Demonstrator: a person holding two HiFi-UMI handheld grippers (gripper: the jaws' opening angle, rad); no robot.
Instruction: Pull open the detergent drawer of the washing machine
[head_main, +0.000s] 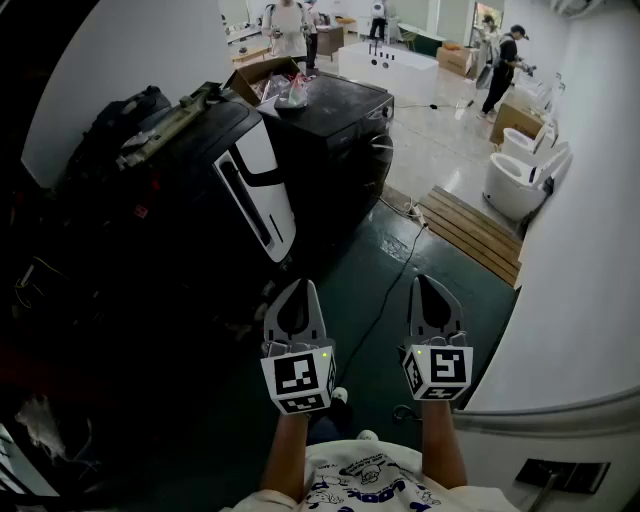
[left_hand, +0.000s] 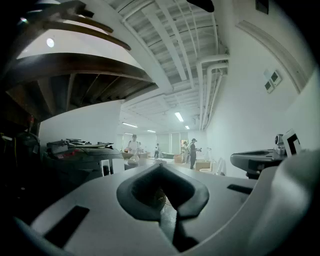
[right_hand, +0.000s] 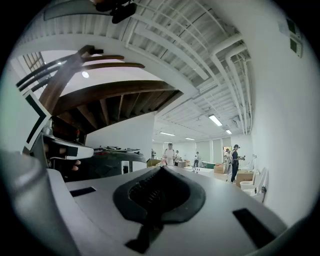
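Head view sets the washing machine (head_main: 190, 170) ahead and leftward, well apart from both grippers (each pinched together on nothing), the left gripper (head_main: 297, 286) nearer than the right gripper (head_main: 431, 281).

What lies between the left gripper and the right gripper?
A black cable crosses the green floor between left gripper and right gripper, seen in the head view.

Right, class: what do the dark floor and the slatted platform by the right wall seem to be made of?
Floor: probably painted or coated concrete; it is dark green and seamless, with a soft sheen. Slatted platform: looks like bare wood, with pale brown parallel boards and gaps between them.
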